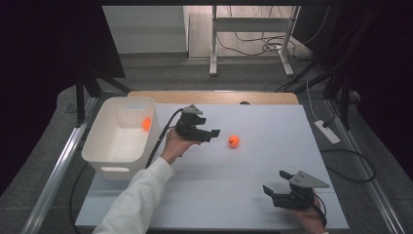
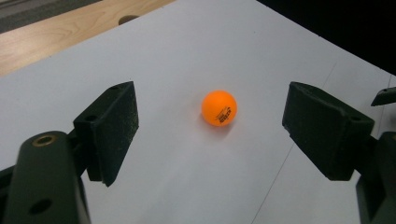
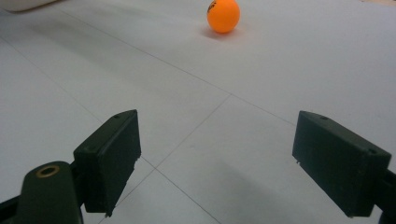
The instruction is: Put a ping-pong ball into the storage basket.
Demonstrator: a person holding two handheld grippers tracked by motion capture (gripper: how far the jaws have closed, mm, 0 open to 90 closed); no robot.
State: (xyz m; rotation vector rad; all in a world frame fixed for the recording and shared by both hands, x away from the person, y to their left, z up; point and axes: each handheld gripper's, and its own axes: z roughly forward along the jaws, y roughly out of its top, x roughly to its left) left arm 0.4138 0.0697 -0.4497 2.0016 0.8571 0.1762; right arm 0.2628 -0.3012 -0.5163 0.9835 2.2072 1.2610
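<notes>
An orange ping-pong ball [image 1: 234,141] rests on the white table top [image 1: 253,165], a little right of my left gripper [image 1: 215,133]. In the left gripper view that ball [image 2: 219,108] lies ahead of the wide-apart jaws, with nothing between them, so my left gripper [image 2: 208,135] is open. A second orange ball [image 1: 146,124] lies inside the white bin [image 1: 104,155] at the left. My right gripper [image 1: 272,187] sits near the front right of the table, open and empty. From the right gripper [image 3: 217,161] view the loose ball [image 3: 223,16] is far ahead.
A wooden strip [image 1: 214,97] runs along the table's far edge. Metal rails [image 1: 58,170] flank the table. Cables and a power strip [image 1: 327,131] lie on the floor to the right. A desk frame [image 1: 253,39] stands behind.
</notes>
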